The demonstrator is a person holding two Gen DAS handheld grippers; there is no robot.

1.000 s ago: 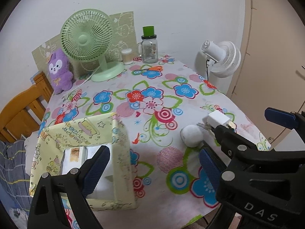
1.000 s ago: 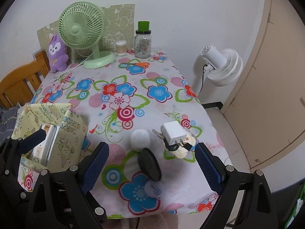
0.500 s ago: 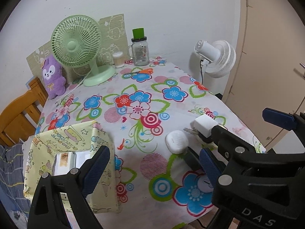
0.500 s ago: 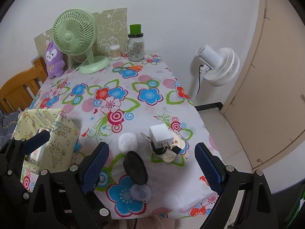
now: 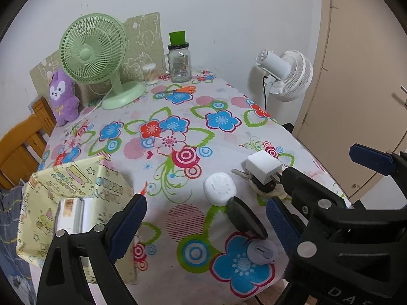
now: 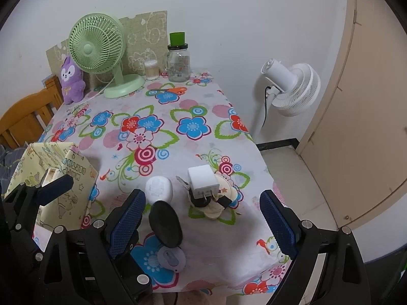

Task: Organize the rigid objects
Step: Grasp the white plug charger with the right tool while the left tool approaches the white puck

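Note:
A white charger plug (image 5: 263,165) (image 6: 202,180) rests on keys and a round cream tag near the table's right edge. Beside it lie a white oval case (image 5: 219,188) (image 6: 159,188), a black oval disc (image 5: 245,219) (image 6: 165,223) and a small grey round piece (image 5: 262,251) (image 6: 171,257). A yellow patterned box (image 5: 73,198) (image 6: 54,175) with a card pack inside stands at the near left. My left gripper (image 5: 203,225) is open and empty above the table's near edge. My right gripper (image 6: 202,219) is open and empty, hovering over the small objects.
At the table's far end stand a green fan (image 5: 98,56), a purple plush (image 5: 63,96), a glass jar with a green lid (image 5: 180,59), a cotton swab pot (image 5: 150,73) and orange scissors (image 5: 182,90). A white floor fan (image 6: 290,89) and a door are on the right, a wooden chair (image 5: 17,142) on the left.
Both grippers have pulled back and risen, so the table looks farther off and more of its near edge shows. Both stay open and empty. The objects have not moved.

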